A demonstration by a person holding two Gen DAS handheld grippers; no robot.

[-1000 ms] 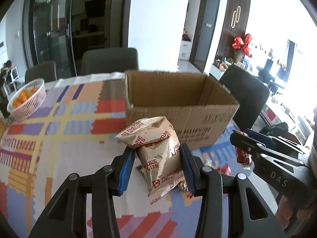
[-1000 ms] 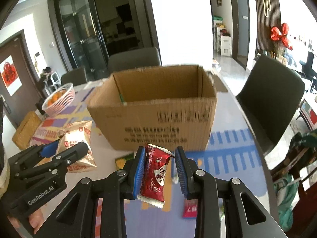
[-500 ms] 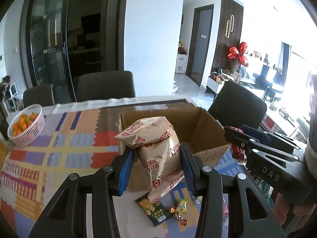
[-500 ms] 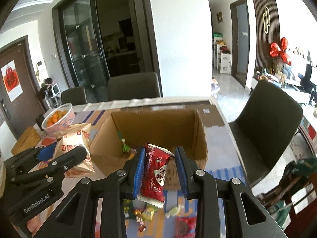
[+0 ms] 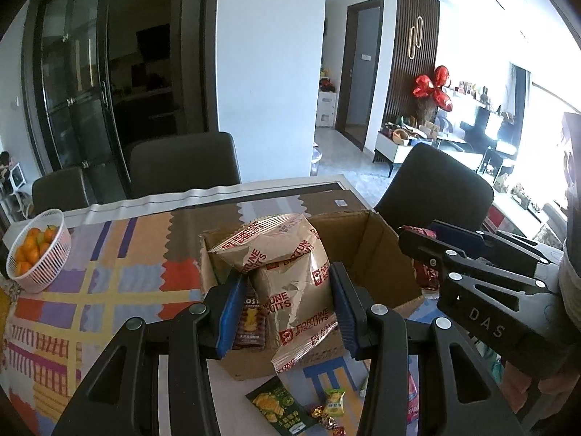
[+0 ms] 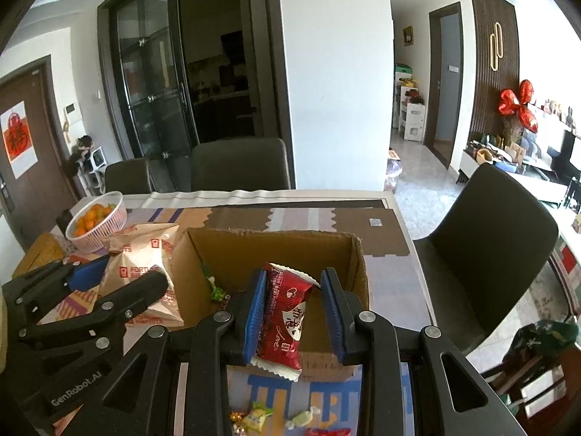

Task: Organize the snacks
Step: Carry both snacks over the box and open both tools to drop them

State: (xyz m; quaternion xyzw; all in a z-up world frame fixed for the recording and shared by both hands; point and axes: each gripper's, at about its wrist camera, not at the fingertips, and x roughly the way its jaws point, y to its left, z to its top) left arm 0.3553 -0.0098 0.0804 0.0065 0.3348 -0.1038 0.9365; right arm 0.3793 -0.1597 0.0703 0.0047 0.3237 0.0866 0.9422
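Note:
My left gripper (image 5: 285,307) is shut on a tan Fortune Biscuits bag (image 5: 290,276) and holds it above the near left part of the open cardboard box (image 5: 377,254). My right gripper (image 6: 292,312) is shut on a red snack packet (image 6: 285,316), held above the near side of the same box (image 6: 268,250). A dark snack pack (image 5: 250,323) and a small green item (image 6: 216,292) lie inside the box. Each gripper shows in the other's view: the right gripper (image 5: 417,250) and the left gripper (image 6: 120,279).
A white basket of oranges (image 5: 36,254) stands at the table's far left. A green snack pack (image 5: 279,408) and loose candies (image 6: 254,414) lie on the patterned cloth in front of the box. Dark chairs (image 6: 486,254) stand around the table.
Both grippers have risen with their snacks and moved forward over the box. The view now looks down into the box rather than at its front wall.

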